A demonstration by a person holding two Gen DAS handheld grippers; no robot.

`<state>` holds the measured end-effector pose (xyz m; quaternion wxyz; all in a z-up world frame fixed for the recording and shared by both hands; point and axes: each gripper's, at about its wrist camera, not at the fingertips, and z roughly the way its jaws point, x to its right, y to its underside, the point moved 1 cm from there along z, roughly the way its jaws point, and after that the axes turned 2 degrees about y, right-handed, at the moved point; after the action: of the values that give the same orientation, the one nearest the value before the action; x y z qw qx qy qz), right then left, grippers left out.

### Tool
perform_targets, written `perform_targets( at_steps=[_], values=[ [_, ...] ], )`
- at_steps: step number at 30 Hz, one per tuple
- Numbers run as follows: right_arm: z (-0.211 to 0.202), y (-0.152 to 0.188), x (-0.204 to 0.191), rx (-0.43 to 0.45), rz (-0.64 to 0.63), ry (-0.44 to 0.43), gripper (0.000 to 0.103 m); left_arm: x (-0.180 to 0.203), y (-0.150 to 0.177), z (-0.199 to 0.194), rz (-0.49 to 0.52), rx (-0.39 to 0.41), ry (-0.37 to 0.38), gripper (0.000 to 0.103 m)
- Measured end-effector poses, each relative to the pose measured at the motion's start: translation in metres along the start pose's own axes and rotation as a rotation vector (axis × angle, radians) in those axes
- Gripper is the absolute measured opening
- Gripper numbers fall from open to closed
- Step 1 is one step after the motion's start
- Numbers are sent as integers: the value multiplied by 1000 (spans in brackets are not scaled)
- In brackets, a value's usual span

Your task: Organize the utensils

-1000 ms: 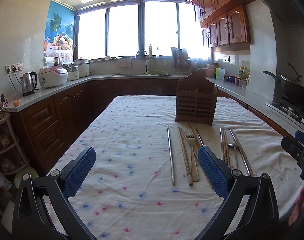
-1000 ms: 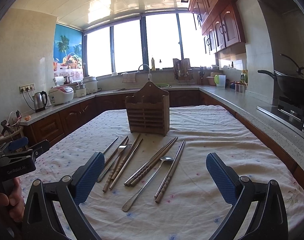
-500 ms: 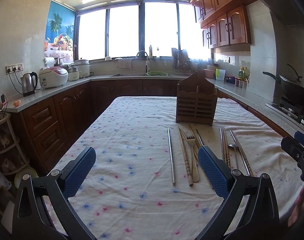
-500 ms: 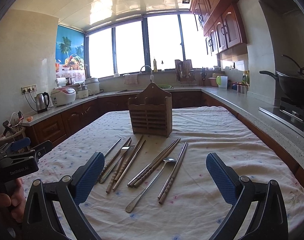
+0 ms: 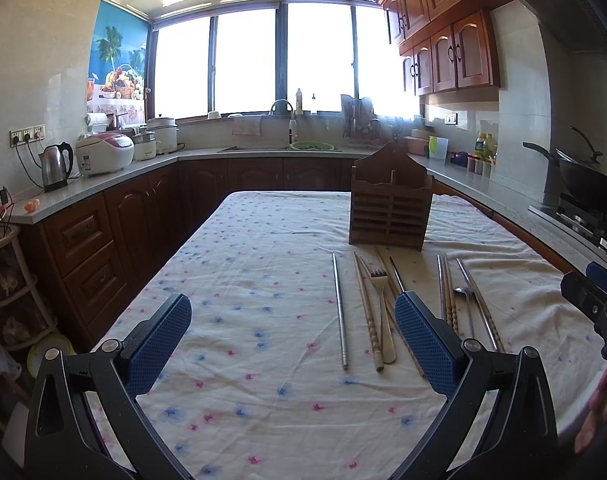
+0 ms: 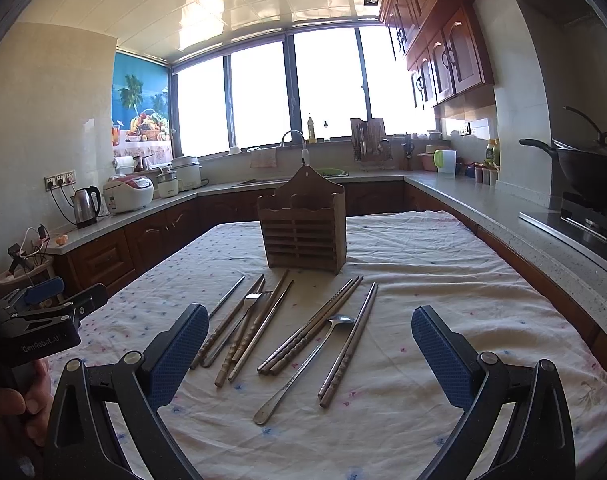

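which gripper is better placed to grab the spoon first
Right gripper: the spoon lies between its open fingers. The left gripper faces bare tablecloth, spoon off to its right.

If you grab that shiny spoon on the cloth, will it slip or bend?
The spoon looks like polished metal, so it probably stays stiff. Its thin, smooth handle may slip between pads. Lying flat on the tablecloth, it is likely hard to get under.
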<state>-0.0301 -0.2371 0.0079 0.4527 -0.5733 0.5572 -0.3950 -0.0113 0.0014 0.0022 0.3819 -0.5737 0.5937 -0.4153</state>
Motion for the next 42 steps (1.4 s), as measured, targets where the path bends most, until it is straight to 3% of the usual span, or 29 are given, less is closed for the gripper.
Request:
perform_targets(
  at_steps=[17, 33, 35, 42],
  values=[
    [1, 2, 1, -3, 10, -4, 102, 0, -2, 6, -9, -29, 24, 103],
    [36, -6, 17, -144, 66, -38, 102, 16, -17, 61, 4, -202, 134, 102],
    [44, -8, 21, -166, 80, -46, 99, 23, -22, 73, 17, -224, 159, 95],
    [75, -12, 33, -272, 162, -85, 72, 41, -36, 108, 28, -283, 245, 79]
  ],
)
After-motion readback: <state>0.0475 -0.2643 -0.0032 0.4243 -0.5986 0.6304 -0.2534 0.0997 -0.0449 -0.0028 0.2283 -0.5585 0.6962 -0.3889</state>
